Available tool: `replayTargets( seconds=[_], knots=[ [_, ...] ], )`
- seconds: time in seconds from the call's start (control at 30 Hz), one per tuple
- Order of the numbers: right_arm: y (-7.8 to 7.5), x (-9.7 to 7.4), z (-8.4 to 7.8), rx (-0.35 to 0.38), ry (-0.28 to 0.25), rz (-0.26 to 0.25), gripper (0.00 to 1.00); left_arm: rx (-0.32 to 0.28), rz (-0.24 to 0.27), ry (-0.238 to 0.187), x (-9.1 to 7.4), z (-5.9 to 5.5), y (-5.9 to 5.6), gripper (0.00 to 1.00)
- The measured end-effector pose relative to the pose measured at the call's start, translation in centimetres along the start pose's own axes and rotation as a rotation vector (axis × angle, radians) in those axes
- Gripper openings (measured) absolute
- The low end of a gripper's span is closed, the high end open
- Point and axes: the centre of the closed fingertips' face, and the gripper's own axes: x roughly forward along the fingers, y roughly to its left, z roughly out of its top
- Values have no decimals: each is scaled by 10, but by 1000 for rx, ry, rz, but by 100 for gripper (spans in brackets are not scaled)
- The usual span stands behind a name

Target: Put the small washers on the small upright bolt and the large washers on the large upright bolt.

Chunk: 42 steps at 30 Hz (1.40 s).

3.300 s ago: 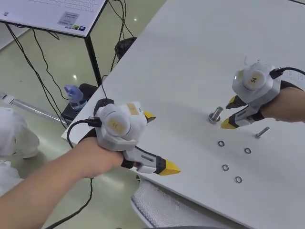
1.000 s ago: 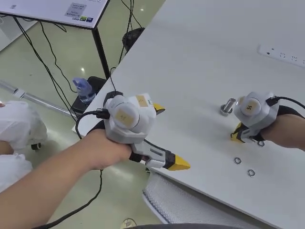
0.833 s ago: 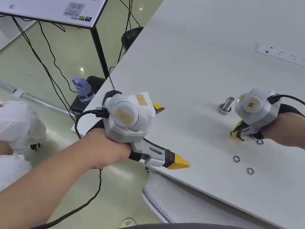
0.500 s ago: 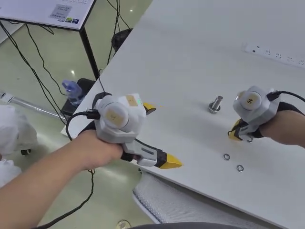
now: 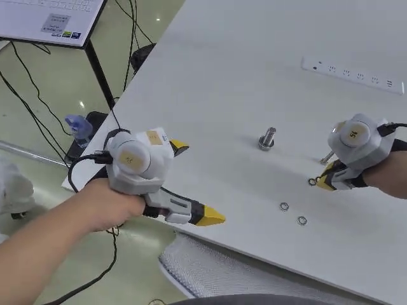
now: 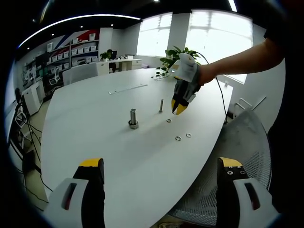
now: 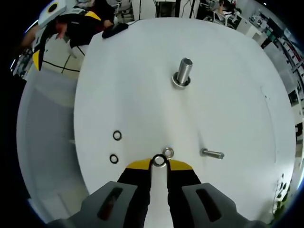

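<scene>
Right gripper view: right tongs (image 7: 159,166) pinching washer (image 7: 159,161).

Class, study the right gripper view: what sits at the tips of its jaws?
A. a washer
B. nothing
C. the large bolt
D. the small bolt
A: the right gripper has its jaws closed on a washer, while the large bolt and the small bolt are clear of it.
</scene>
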Motion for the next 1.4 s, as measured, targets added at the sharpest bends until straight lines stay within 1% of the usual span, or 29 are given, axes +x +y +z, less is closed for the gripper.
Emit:
replayTargets(
  seconds=[0.1, 0.2, 0.37, 0.43, 0.53, 0.63, 0.73, 0.77, 0.8, 0.93, 1.07, 1.17, 1.23, 1.33, 1.4],
  knots=[
    [-6, -5, -2, 17, -3, -9, 12, -3, 5, -5, -1, 1, 0, 100],
    [-11, -8, -4, 29, -4, -18, 12, 2, 7, 4, 0, -1, 0, 100],
    [-24, -13, -7, 42, -7, -38, 12, 22, 21, -3, 1, 3, 1, 99],
    [-31, -16, -6, 49, -9, -46, 12, 24, 21, -5, 2, 5, 1, 99],
    [-43, -20, -9, 24, 15, -65, 12, 36, 23, -8, 4, 7, 2, 99],
    [-53, -24, -9, 41, 10, -67, 12, 35, 16, -7, 7, 8, 1, 99],
    [-61, -27, -12, 45, 20, -77, 12, 33, 11, -9, 10, 9, 0, 99],
    [-74, -26, -12, 46, 19, -79, 12, 34, 9, -9, 11, 10, -1, 99],
    [-79, -27, -12, 50, 18, -80, 12, 35, 8, -8, 11, 10, -1, 99],
    [-85, -34, -9, 61, 4, -94, 12, 39, 3, -6, 13, 10, -1, 99],
    [-86, -36, -3, 63, -7, -97, 12, 49, 3, -3, 14, 10, 0, 99],
    [-85, -33, 0, 69, -14, -80, 12, 57, -1, 0, 15, 9, 1, 98],
    [-83, -31, 3, 61, -17, -77, 12, 73, -4, 0, 15, 10, 2, 97],
    [-80, -28, 7, 56, -18, -73, 12, 67, 0, 4, 15, 9, 4, 97],
    [-79, -26, 9, 55, -18, -71, 12, 66, 1, 4, 14, 8, 4, 97]
  ],
)
